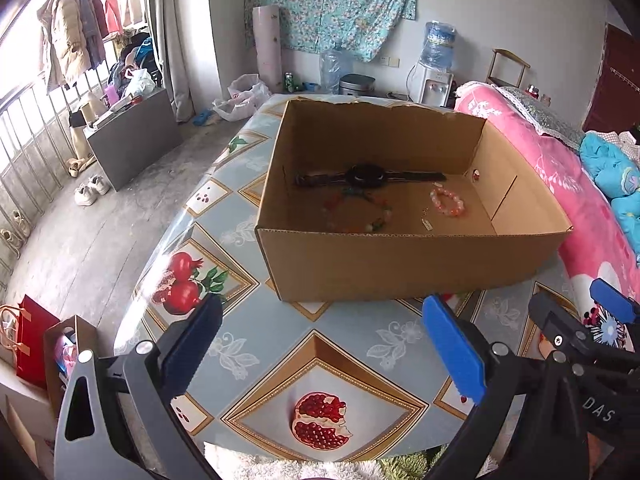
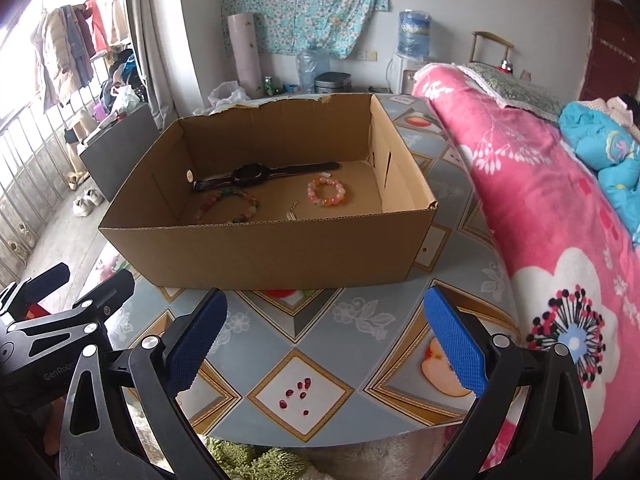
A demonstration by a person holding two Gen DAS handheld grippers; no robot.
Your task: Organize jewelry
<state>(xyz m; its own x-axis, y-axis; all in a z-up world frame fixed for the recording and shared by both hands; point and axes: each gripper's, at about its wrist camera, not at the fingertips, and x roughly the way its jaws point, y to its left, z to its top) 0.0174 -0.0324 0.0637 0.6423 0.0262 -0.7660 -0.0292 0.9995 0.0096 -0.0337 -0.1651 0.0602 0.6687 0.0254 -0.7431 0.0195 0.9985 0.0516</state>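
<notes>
An open cardboard box (image 1: 400, 264) (image 2: 256, 252) stands on the patterned table. Inside lie a black watch (image 1: 366, 176) (image 2: 256, 174), a pink bead bracelet (image 1: 448, 203) (image 2: 327, 192), a multicoloured bead bracelet (image 1: 360, 212) (image 2: 228, 206) and a small silver chain with a tag (image 1: 426, 220) (image 2: 292, 212). My left gripper (image 1: 320, 344) is open and empty above the table, in front of the box. My right gripper (image 2: 324, 344) is open and empty, also in front of the box. In the left wrist view the right gripper (image 1: 576, 320) shows at the right edge.
The table (image 1: 352, 344) (image 2: 320, 344) has a fruit-print cover. A bed with a pink blanket (image 1: 560, 184) (image 2: 540, 200) runs along the right side. On the floor to the left are a grey cabinet (image 1: 132, 140), shoes and a red bag (image 1: 32, 340).
</notes>
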